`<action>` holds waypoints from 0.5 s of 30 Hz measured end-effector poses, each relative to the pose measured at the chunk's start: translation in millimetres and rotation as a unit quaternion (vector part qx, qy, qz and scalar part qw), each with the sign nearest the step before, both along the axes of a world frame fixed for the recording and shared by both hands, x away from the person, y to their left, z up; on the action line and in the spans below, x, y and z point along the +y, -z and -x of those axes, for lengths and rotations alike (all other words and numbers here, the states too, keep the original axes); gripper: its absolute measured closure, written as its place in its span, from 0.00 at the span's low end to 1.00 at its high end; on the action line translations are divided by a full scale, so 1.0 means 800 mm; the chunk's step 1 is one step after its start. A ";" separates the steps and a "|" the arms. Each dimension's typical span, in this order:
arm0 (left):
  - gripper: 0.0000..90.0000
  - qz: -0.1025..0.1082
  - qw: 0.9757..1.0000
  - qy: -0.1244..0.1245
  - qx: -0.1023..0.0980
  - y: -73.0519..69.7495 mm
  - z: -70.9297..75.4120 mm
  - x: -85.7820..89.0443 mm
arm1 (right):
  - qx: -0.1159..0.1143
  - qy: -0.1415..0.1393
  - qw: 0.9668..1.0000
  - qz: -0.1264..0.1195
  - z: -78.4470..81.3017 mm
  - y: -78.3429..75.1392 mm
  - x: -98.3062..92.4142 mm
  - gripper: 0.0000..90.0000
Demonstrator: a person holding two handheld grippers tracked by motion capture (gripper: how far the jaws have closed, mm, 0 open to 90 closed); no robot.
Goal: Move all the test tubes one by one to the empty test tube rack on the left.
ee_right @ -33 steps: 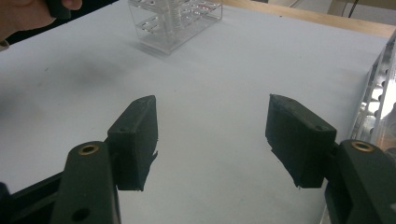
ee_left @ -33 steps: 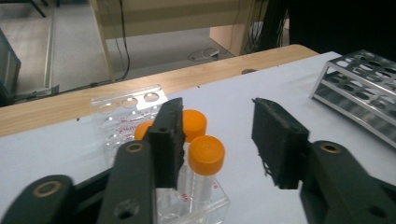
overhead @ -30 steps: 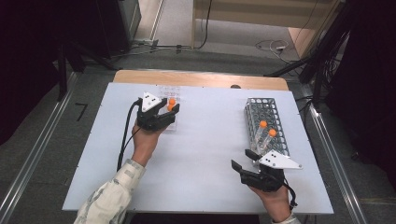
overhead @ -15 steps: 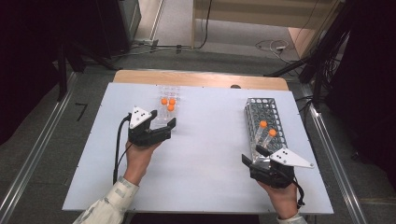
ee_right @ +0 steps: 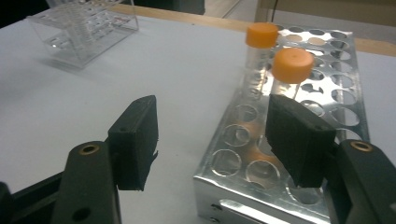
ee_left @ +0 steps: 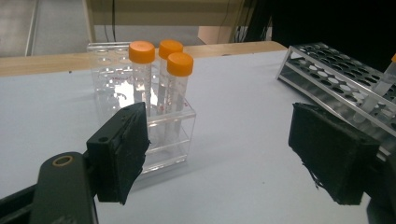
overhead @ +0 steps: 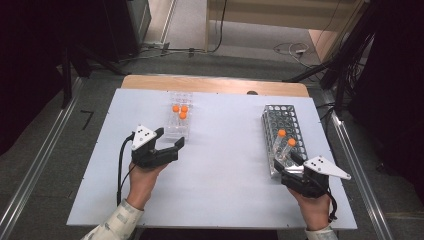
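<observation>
A white bench (overhead: 220,165) with a wooden far edge stands on a grey floor, with dark equipment and cables behind it.

The left gripper (overhead: 165,142) has its jaws spread wide, and they have just been opening; nothing is between them. In the left gripper view, the clear plastic tube rack (ee_left: 159,126) stands just ahead of the left jaw, on the bench and apart from both jaws. It carries three clear tubes with orange caps (ee_left: 180,65), all upright and close together. In the high view this rack (overhead: 179,125) lies just beyond the tips of the jaws, a little toward the far edge.

The right gripper (overhead: 287,162) also has its jaws spread, with nothing pinched. In the right gripper view, the near corner of the silver metal tube rack (ee_right: 280,154) with round holes lies between and below the jaws, more to the side of the right jaw. Two clear tubes with orange caps (ee_right: 292,65) stand in it just behind that jaw; I cannot tell if the jaw touches the nearer one. In the high view the metal rack (overhead: 280,120) runs from the gripper toward the far edge, well apart from the plastic rack.
</observation>
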State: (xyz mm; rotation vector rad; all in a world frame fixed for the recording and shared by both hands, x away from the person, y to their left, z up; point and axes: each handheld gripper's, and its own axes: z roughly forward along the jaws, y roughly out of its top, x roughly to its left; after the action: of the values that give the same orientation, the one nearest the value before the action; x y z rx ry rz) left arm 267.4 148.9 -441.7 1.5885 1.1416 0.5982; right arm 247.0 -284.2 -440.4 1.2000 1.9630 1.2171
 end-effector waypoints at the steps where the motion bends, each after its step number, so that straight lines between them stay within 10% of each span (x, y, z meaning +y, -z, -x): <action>1: 0.22 -0.002 1.000 0.002 0.002 0.001 0.001 -0.001 | 0.000 0.004 1.000 0.001 -0.002 0.001 -0.002 0.37; 15: 0.21 -0.006 1.000 0.014 0.002 0.002 0.006 -0.008 | -0.001 0.057 0.998 0.004 -0.041 0.015 -0.014 0.42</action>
State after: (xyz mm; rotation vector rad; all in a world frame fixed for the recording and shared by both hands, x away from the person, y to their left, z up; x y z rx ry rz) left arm 262.9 142.6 -443.5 1.6142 1.1188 0.5843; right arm 279.6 -295.8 -452.8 1.2893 1.8689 1.1508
